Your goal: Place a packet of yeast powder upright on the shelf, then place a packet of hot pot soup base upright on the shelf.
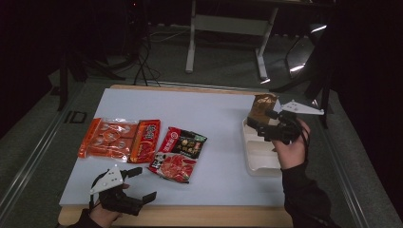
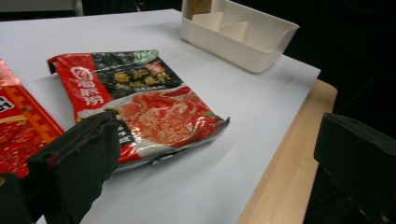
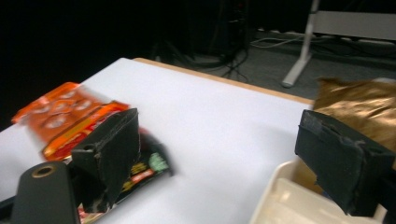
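Our right gripper [image 1: 267, 124] hangs over the white tray [image 1: 259, 166] with its jaws wide and nothing between them, beside the golden packet [image 1: 263, 108] standing in the tray's far end. Our left gripper [image 1: 142, 184] waits wide open and empty at the table's near edge, just short of the red and black packet [image 1: 178, 153].

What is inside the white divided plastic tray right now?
A gold-brown foil packet stands in the far end of the white divided plastic tray; the near compartments look empty. The packet's bottom is hidden by the tray wall.

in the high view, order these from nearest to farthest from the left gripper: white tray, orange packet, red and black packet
From the left gripper, at the table's near left edge:
1. red and black packet, just ahead and right of it.
2. orange packet, farther ahead, at the left.
3. white tray, across the table on the right.
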`<state>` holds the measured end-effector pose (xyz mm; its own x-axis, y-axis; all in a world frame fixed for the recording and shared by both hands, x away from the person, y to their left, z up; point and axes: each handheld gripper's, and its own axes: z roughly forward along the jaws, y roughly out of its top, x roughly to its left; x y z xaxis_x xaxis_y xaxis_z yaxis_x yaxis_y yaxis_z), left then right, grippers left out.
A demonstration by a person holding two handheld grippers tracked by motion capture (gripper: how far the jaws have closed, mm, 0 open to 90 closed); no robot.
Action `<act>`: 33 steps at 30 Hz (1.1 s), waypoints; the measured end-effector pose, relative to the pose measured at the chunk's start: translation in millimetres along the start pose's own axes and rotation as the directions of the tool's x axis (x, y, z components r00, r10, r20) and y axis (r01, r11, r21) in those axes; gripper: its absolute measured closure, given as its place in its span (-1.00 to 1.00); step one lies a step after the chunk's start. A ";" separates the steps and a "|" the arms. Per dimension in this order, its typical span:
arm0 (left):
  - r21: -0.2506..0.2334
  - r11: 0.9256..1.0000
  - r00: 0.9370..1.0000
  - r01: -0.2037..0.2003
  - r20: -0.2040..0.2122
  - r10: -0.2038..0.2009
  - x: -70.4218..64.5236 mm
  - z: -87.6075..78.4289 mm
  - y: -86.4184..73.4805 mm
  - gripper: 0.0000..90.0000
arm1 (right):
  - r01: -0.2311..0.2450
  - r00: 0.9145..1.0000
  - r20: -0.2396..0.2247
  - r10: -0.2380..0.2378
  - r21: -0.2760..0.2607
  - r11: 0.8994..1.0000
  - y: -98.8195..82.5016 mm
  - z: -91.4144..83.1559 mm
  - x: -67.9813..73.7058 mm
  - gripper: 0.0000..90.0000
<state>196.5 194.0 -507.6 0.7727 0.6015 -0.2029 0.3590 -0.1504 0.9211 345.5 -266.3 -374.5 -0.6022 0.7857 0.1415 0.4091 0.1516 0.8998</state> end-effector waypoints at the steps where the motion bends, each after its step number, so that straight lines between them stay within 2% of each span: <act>1: -0.001 1.000 1.000 -0.008 0.001 0.008 -0.9 -0.4 0.5 -0.98 | 0.003 1.000 -0.025 -0.003 -0.008 1.000 -3.3 -2.1 3.7 -0.70; 2: -0.006 1.000 1.000 -0.013 0.027 0.013 -0.8 -1.4 0.9 -0.98 | 0.004 0.999 -0.037 -0.005 -0.015 1.000 -6.4 -4.1 7.1 -0.70; 3: -0.008 1.000 0.999 -0.008 0.036 0.008 -0.7 -1.9 1.3 -0.98 | 0.007 0.999 -0.043 -0.007 -0.011 1.000 -10.0 -6.0 10.9 -0.69; 7: 0.011 1.000 0.999 0.004 0.045 -0.004 0.9 -1.9 2.5 -0.98 | 0.016 0.997 -0.070 -0.017 -0.013 1.000 -23.1 -12.4 20.0 -0.68; 10: 0.037 0.999 0.999 0.011 0.050 -0.013 2.2 -0.9 4.0 -0.98 | 0.062 0.996 -0.067 -0.061 0.002 0.998 -33.7 -15.8 27.5 -0.68; 12: 0.056 0.998 0.999 0.009 0.047 -0.011 3.2 0.1 5.8 -0.98 | 0.068 0.995 -0.075 -0.067 0.020 0.997 -39.3 -17.4 31.0 -0.67; 15: 0.068 0.998 0.999 0.006 0.044 -0.009 4.1 1.0 7.1 -0.98 | 0.073 0.993 -0.092 -0.071 0.021 0.997 -43.9 -19.3 34.4 -0.62; 18: 0.079 0.997 0.999 0.016 0.046 -0.019 6.8 1.6 10.7 -0.98 | 0.104 0.990 -0.093 -0.102 0.017 0.994 -49.4 -23.7 41.8 -0.62; 22: 0.100 0.995 0.999 0.018 0.044 -0.022 9.5 2.6 14.9 -0.98 | 0.090 0.989 -0.121 -0.088 0.007 0.996 -54.1 -30.6 47.6 -0.65; 27: 0.113 0.993 0.999 0.017 0.042 -0.022 13.3 3.5 20.0 -0.96 | 0.098 0.987 -0.130 -0.099 -0.014 0.995 -59.6 -37.9 52.0 -0.65; 33: 0.117 0.993 1.000 0.014 0.014 -0.015 23.4 6.7 31.6 -0.91 | 0.106 0.986 -0.129 -0.107 -0.011 0.994 -70.6 -46.7 58.5 -0.65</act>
<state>229.4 198.1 -485.4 0.7741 0.5931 -0.2215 0.4283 -0.2329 0.8731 249.4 -259.1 -410.5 -0.7260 0.6809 0.0968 0.3350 0.2272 0.9144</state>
